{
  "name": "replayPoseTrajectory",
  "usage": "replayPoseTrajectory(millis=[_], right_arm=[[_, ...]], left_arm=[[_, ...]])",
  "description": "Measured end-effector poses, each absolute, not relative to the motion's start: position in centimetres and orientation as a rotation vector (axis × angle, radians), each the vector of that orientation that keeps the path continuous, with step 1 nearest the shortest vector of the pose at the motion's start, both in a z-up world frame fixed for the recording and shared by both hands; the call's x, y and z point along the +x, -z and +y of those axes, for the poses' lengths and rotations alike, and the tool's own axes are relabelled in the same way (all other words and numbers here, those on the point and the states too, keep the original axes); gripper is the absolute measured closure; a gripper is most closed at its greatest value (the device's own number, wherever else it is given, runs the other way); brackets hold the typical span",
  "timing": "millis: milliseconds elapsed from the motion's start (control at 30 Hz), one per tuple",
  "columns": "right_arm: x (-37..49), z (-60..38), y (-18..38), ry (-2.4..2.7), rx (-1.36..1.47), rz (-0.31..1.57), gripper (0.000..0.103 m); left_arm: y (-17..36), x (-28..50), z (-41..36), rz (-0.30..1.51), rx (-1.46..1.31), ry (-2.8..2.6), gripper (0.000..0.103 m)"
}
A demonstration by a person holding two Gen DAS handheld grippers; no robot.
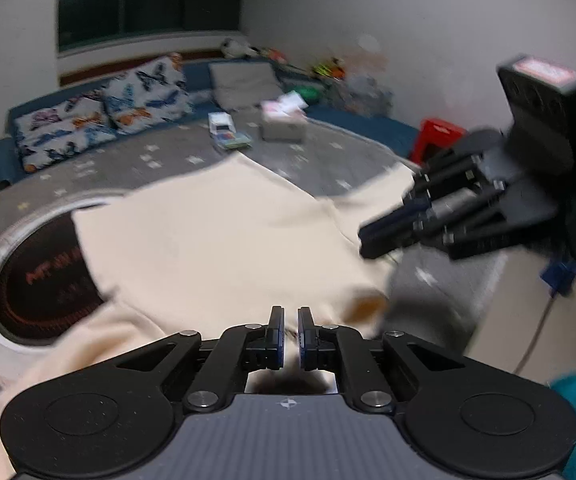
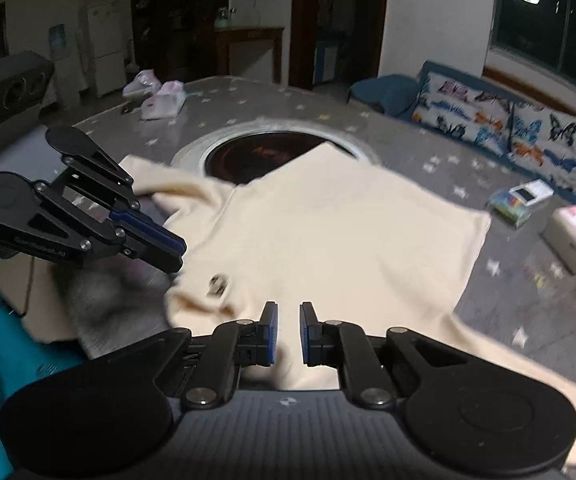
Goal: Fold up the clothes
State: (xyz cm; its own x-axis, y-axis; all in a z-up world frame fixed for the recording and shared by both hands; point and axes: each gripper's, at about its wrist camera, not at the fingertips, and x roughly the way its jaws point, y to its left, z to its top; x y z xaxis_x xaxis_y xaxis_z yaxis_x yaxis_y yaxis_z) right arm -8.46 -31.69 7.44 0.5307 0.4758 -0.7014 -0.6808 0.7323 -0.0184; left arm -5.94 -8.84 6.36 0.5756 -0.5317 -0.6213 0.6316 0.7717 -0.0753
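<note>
Cream shirt (image 2: 328, 232), soft and rumpled, fills mid-frame on a star-print gray cover (image 2: 536, 312). Left gripper (image 1: 291, 322) and right gripper (image 2: 289, 318) both pinch its fabric; the tag's writing is unreadable.

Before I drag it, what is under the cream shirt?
The shirt lies on a grey starred tablecloth and covers the near part of a round dark cooktop set in the table. The cooktop's far part shows; whatever else lies beneath the cloth is hidden.

Both wrist cameras look down close over the cream shirt (image 1: 216, 236) on the worktop (image 2: 408, 136), facing opposite ends.
</note>
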Motion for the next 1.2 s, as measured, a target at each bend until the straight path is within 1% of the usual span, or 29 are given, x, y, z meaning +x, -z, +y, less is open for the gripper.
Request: replayPoseTrajectory(millis=[133, 267, 333, 433, 500, 533, 567, 633, 700, 767, 933, 967, 1000, 1033, 1067, 1100, 1200], right_arm=[[-6.8, -30.4, -6.0, -0.705, -0.289, 0.742, 0.093], [-6.3, -29.2, -4.3, -0.732, -0.266, 0.767, 0.093], [-6.3, -28.8, -3.5, -0.748, -0.269, 0.793, 0.092], [-6.6, -28.5, -3.1, -0.762, -0.294, 0.803, 0.089], [-6.7, -28.4, -3.3, -0.770, -0.300, 0.808, 0.088], [-6.7, -28.3, -3.3, -0.771, -0.305, 0.810, 0.087], [-6.8, -28.3, -3.2, -0.772, -0.310, 0.812, 0.086], [-6.8, -28.1, -3.2, -0.773, -0.318, 0.811, 0.084], [-6.9, -28.1, -3.2, -0.772, -0.319, 0.811, 0.084], [-6.9, -28.1, -3.2, -0.770, -0.317, 0.811, 0.084], [-6.8, -28.0, -3.2, -0.763, -0.317, 0.813, 0.083], [-6.8, -28.0, -3.2, -0.762, -0.318, 0.813, 0.083], [-6.7, -27.9, -3.1, -0.761, -0.319, 0.814, 0.083], [-6.7, -27.9, -3.1, -0.760, -0.321, 0.814, 0.083], [-6.7, -27.8, -3.1, -0.759, -0.321, 0.815, 0.083], [-6.7, -27.8, -3.1, -0.758, -0.321, 0.815, 0.083], [-6.6, -27.8, -3.1, -0.757, -0.321, 0.817, 0.083]], left_arm=[[-4.6, -3.9, -9.6, 0.711, 0.137, 0.601, 0.095], [-3.1, -4.0, -8.3, 0.763, 0.109, 0.543, 0.095], [-3.0, -4.3, -6.9, 0.767, 0.081, 0.504, 0.091], [-3.9, -5.4, -3.8, 0.739, 0.026, 0.402, 0.080], [-4.5, -6.1, -1.3, 0.703, 0.003, 0.283, 0.065], [-4.8, -6.4, -0.1, 0.683, -0.005, 0.216, 0.062], [-5.0, -6.7, 1.1, 0.666, -0.010, 0.144, 0.055], [-5.0, -6.7, 3.7, 0.647, -0.018, -0.007, 0.052], [-4.6, -6.2, 5.4, 0.665, -0.020, -0.099, 0.049], [-4.1, -5.7, 7.0, 0.683, -0.022, -0.191, 0.049], [-2.5, -4.4, 9.3, 0.742, -0.055, -0.225, 0.051], [-2.2, -4.2, 9.5, 0.753, -0.063, -0.213, 0.058], [-2.0, -4.0, 9.7, 0.761, -0.069, -0.202, 0.067], [-2.0, -3.8, 9.7, 0.757, -0.070, -0.190, 0.071], [-2.1, -3.6, 9.8, 0.754, -0.061, -0.180, 0.088], [-2.2, -3.2, 9.8, 0.751, -0.052, -0.172, 0.091], [-3.0, -2.9, 9.2, 0.706, 0.020, -0.176, 0.094]])
